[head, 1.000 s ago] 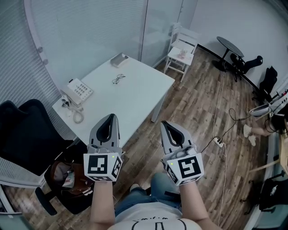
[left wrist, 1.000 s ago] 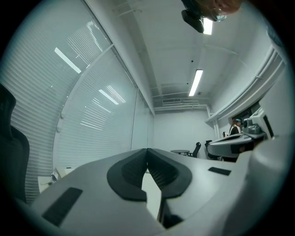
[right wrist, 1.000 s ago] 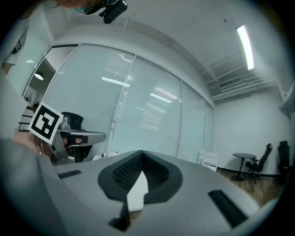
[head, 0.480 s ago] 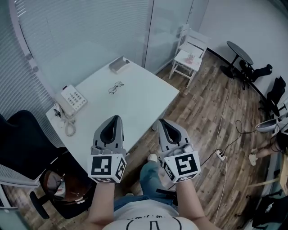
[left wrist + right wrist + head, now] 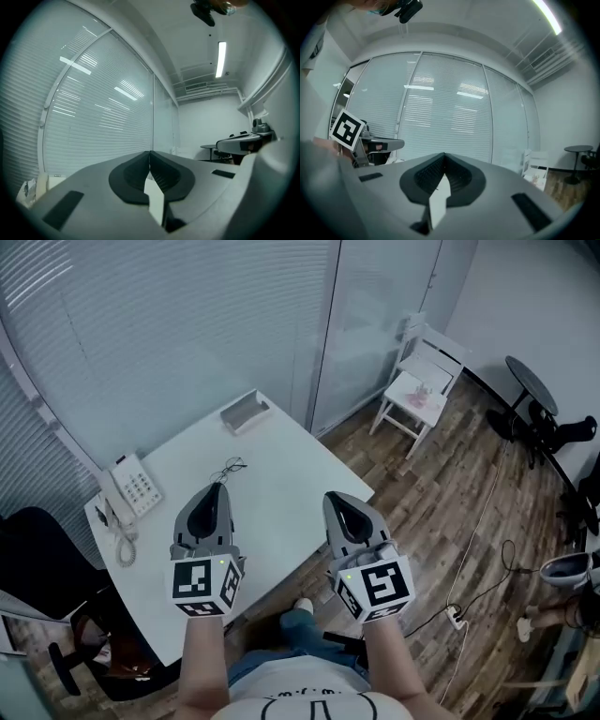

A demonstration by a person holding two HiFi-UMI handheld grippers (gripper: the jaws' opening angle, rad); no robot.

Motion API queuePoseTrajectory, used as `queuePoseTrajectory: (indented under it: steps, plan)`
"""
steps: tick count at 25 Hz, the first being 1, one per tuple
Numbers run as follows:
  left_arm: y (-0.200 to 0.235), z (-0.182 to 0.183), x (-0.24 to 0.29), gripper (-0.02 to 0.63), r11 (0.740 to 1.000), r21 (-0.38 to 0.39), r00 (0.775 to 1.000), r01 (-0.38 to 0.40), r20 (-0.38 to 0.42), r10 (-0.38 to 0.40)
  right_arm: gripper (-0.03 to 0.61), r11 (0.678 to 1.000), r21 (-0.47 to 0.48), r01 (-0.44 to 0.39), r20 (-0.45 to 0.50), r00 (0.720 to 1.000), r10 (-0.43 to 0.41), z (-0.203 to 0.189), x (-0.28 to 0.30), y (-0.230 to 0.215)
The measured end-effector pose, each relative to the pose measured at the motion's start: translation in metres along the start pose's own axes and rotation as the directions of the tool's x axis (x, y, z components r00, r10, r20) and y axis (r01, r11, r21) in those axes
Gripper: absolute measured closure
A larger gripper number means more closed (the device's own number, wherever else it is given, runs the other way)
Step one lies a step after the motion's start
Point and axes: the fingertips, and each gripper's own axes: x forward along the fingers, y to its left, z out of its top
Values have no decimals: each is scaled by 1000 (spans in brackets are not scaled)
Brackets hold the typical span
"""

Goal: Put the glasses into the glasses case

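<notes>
Glasses (image 5: 228, 467), wire-framed, loose on white table (image 5: 291, 474) near its middle, well apart from glasses case (image 5: 246, 412) at the far corner beside the blinds; whether the case lies open cannot be told. Telephone (image 5: 131, 488) occupies the left corner, apart from both. Left gripper (image 5: 218, 487) and right gripper (image 5: 334, 497): jaws pressed together, nothing between them, held level side by side about the near edge, probably because no pick has begun. Bare tabletop between near edge and glasses offers unobstructed approach.
</notes>
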Motion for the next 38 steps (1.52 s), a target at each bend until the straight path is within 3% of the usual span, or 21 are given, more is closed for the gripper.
queuePoseTrajectory:
  steps: [5, 8, 9, 10, 11, 20, 25, 30, 38]
  plan:
    - [19, 0, 42, 597, 994, 20, 994, -109, -2, 109, 568, 998, 10, -67, -1, 998, 67, -3, 38, -42]
    - [28, -7, 57, 595, 991, 7, 991, -130, -29, 130, 568, 996, 26, -87, -10, 996, 87, -12, 55, -54]
    - [28, -11, 63, 531, 993, -1, 992, -115, -45, 115, 568, 995, 27, -93, -12, 996, 93, -14, 59, -56]
    - [26, -14, 69, 395, 995, -5, 994, -95, -61, 94, 568, 995, 27, -99, -13, 995, 100, -16, 62, -58]
    - [25, -17, 73, 356, 997, 0, 994, -80, -75, 80, 568, 994, 24, -107, -15, 994, 108, -17, 64, -59]
    - [28, -34, 99, 348, 994, 111, 980, -18, -194, 39, 568, 993, 34, -114, -36, 993, 115, -31, 77, -81]
    - [50, -50, 116, 348, 988, 154, 957, 28, -288, 18, 568, 991, 50, -123, -72, 989, 127, -43, 100, -84]
    - [73, -86, 140, 348, 978, 169, 902, 126, -431, -42, 568, 988, 53, -142, -122, 982, 147, -58, 132, -83]
    - [109, -159, 175, 369, 951, 107, 757, 290, -634, -160, 568, 982, 54, -181, -220, 957, 188, -90, 184, -69]
